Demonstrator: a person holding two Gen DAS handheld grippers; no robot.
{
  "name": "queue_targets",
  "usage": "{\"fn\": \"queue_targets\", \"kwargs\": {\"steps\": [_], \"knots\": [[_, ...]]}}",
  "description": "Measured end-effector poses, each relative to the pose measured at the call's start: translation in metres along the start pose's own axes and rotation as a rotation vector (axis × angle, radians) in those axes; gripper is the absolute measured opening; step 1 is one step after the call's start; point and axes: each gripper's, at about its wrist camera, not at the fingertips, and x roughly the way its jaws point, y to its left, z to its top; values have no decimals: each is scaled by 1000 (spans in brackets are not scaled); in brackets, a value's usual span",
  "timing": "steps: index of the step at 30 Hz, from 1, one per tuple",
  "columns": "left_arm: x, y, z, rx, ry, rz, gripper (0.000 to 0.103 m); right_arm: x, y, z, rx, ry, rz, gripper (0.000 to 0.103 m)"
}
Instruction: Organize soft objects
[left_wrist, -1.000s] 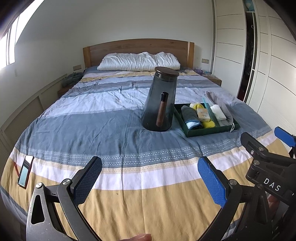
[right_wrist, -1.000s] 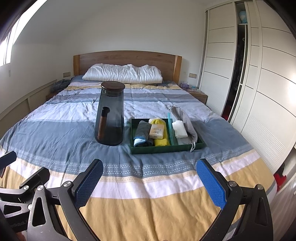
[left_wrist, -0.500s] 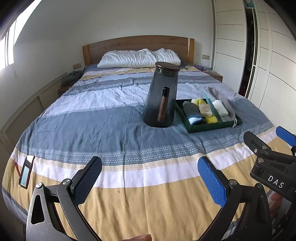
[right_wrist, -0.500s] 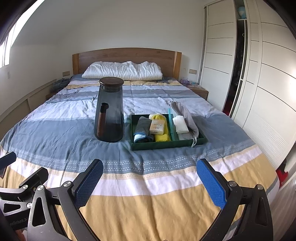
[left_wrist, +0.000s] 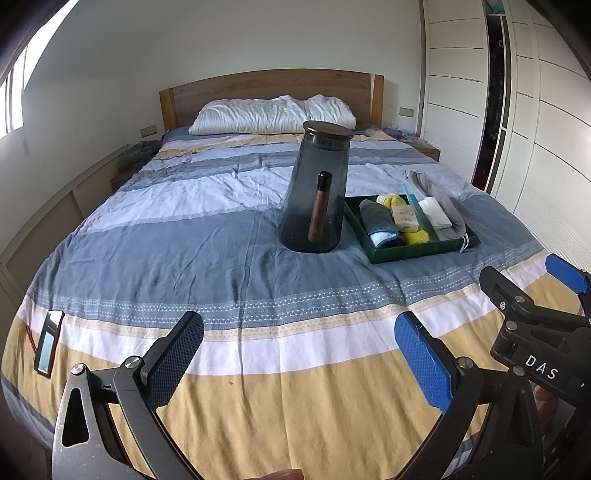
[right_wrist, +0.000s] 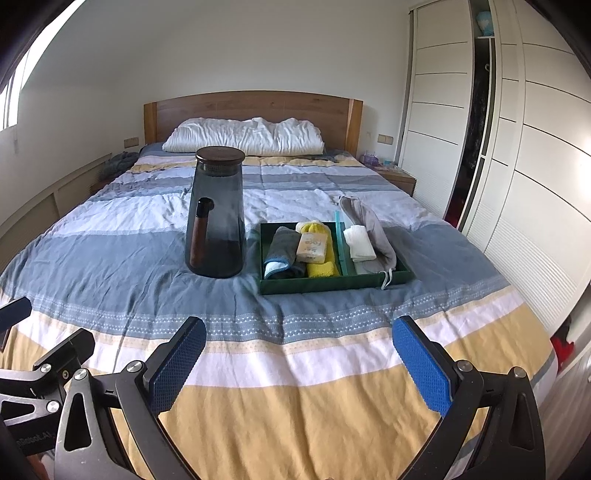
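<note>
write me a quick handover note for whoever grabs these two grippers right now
Left gripper: open, empty, above the near end of the bed.
Right gripper: open, empty, beside the left one.
Green tray sits mid-bed, right of the smoked glass pitcher. In the tray: grey-blue cloth, yellow cloth with a small packet on top, white cloth, and a grey pouch draped over the tray's far rim.
Done: nothing is gripped.
Left: reach the tray and sort the soft items.
</note>
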Motion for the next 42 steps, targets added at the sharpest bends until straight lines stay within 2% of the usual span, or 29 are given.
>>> {"fn": "queue_targets", "kwargs": {"steps": [42], "knots": [[-5, -2, 3, 1, -10, -9, 102, -8, -3, 2, -10, -16, 3, 103]]}}
